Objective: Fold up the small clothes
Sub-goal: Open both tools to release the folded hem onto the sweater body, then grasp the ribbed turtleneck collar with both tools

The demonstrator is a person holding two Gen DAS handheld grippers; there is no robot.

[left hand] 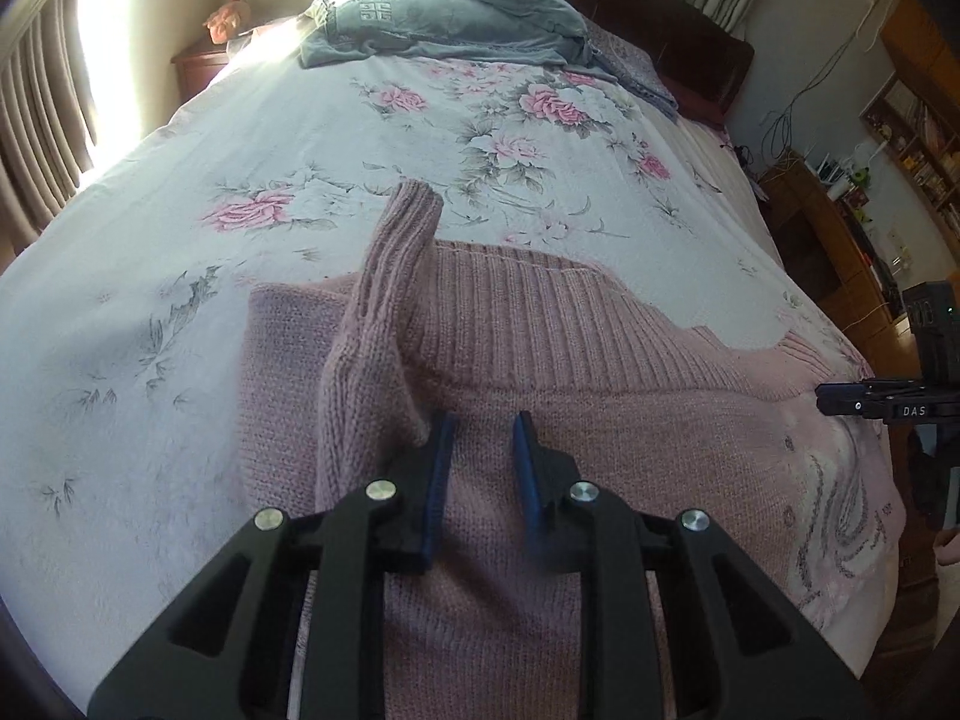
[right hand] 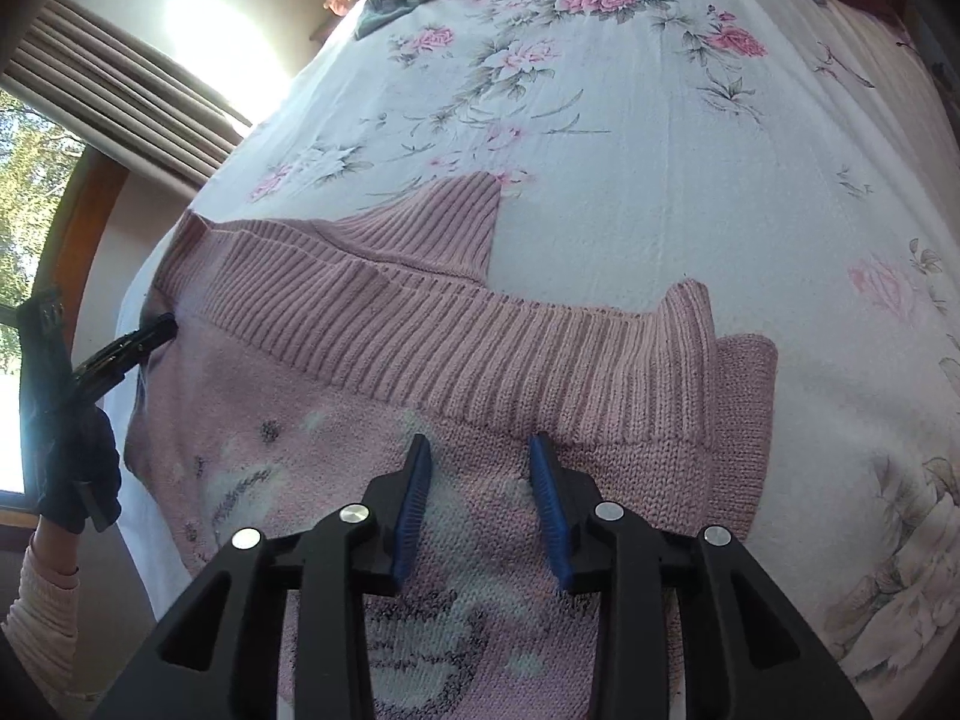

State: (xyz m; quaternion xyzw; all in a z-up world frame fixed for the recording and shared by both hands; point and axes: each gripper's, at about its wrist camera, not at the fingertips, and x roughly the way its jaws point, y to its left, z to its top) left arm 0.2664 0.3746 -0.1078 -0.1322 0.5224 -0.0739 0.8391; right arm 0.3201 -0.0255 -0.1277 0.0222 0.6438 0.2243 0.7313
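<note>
Daylit, strong from the window at the left, blown out to pure white there and over the far end of the bed. Glare washing across the grey pillow and bleaching the floral sheet. Dimmer toward the right, shelves in shade. Soft shadow beneath the left claw on the pink sweater. Heavy fisheye bending at the edges, dark vignette in corners. Slight blur on the near blue pads.
</note>
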